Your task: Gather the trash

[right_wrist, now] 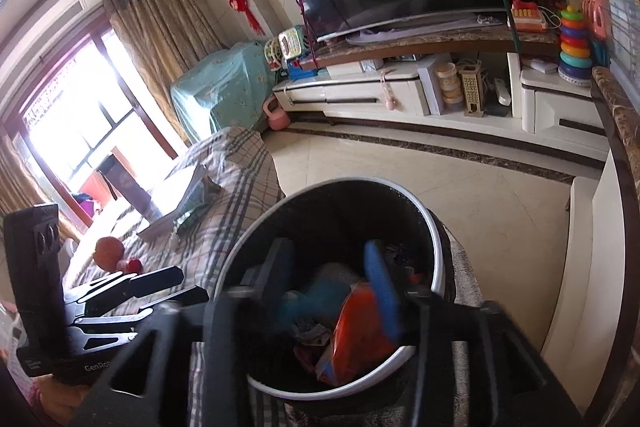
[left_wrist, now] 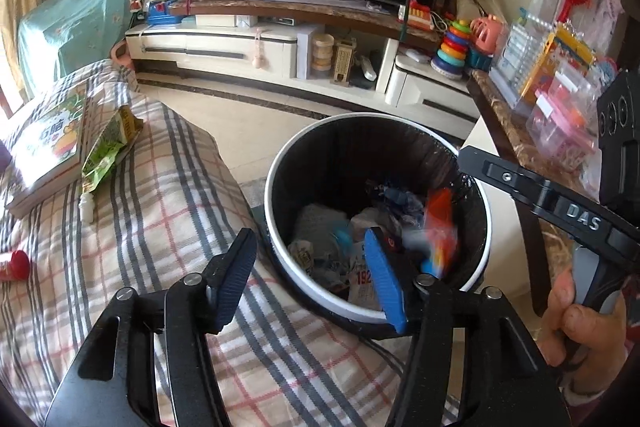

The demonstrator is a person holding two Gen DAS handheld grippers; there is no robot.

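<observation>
The trash bin [left_wrist: 276,239], white-rimmed with a black liner, stands on the floor against the plaid-covered seat and holds crumpled paper and wrappers. My left gripper [left_wrist: 310,281] hangs over its near rim, open, with nothing between its blue pads. My right gripper [right_wrist: 330,279] is open above the bin [right_wrist: 438,255]. A red-orange wrapper [right_wrist: 360,335] lies loose below its jaws, inside the bin, and shows as a blur [left_wrist: 440,227] in the left wrist view. A blurred blue piece [right_wrist: 316,303] is beside it.
On the plaid cover [left_wrist: 168,211] lie a green snack bag [left_wrist: 108,147], a small white bottle [left_wrist: 86,205], a red-capped item [left_wrist: 16,265] and a book [left_wrist: 44,147]. A marble-topped table [left_wrist: 508,123] with boxes flanks the bin on the right. A TV stand [left_wrist: 248,47] lies beyond.
</observation>
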